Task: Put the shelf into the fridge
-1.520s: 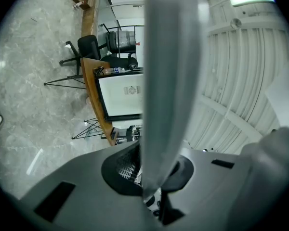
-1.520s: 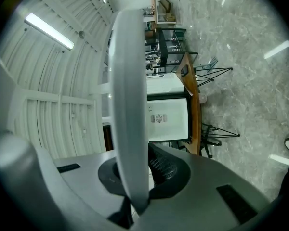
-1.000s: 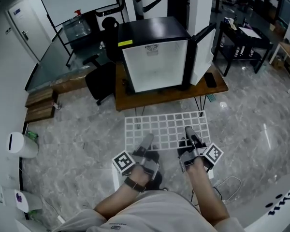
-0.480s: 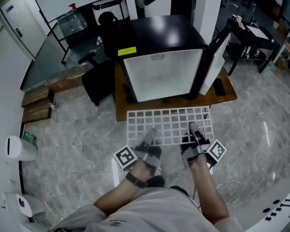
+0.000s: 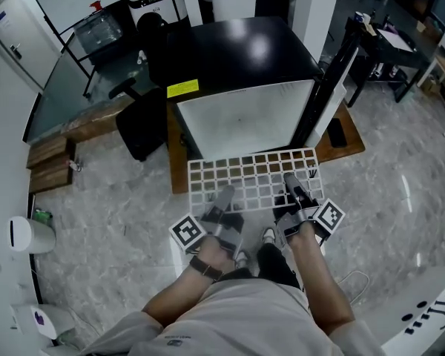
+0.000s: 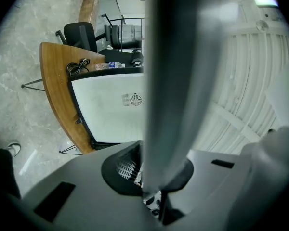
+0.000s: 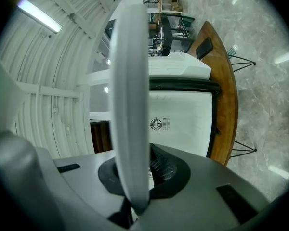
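Observation:
A white wire shelf point(image 5: 254, 176) is held flat in front of a black mini fridge point(image 5: 237, 58) standing on a wooden table point(image 5: 345, 145). The fridge door point(image 5: 336, 80) is swung open to the right, and the white inside point(image 5: 245, 124) shows. My left gripper point(image 5: 224, 200) is shut on the shelf's near edge, left of centre. My right gripper point(image 5: 290, 187) is shut on the same edge further right. In the left gripper view the shelf's rim point(image 6: 178, 81) crosses the picture in front of the fridge point(image 6: 111, 112). The right gripper view has the same rim point(image 7: 130, 105) before the fridge point(image 7: 180, 124).
A black office chair point(image 5: 137, 128) stands left of the table. A phone point(image 5: 337, 133) lies on the table beside the fridge door. A white bin point(image 5: 30, 234) and wooden steps point(image 5: 50, 165) are at the far left. A dark desk point(image 5: 397, 54) stands at the back right.
Both grippers have carried the shelf forward toward the fridge. Its far edge now reaches the table's front, just below the fridge opening.

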A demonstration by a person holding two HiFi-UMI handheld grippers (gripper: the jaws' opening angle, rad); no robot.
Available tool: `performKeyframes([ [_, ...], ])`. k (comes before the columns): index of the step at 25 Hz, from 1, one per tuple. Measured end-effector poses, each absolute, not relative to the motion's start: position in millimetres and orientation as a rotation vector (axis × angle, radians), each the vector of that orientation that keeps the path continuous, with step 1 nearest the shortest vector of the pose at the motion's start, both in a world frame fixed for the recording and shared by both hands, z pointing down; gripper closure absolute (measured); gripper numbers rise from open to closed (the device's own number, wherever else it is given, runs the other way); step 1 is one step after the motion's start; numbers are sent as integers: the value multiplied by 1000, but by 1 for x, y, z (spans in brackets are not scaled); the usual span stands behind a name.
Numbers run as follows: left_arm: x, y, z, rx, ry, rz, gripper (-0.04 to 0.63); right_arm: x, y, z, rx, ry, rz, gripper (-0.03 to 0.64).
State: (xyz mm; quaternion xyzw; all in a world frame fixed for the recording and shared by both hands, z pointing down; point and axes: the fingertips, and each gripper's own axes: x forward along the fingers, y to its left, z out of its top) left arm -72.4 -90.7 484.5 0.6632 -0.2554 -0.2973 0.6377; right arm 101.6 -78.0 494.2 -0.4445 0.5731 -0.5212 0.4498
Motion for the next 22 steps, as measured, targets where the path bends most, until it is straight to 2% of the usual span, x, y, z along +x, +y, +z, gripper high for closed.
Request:
performKeyframes([
  [13,-37,-195,509,1441,-717,-770,566,134,-209,518,-1011,1504,-1440,572],
  [22,-37,-196,517,1425,-739,-801,566,133,-216,522,-971,1541,-1489,572],
])
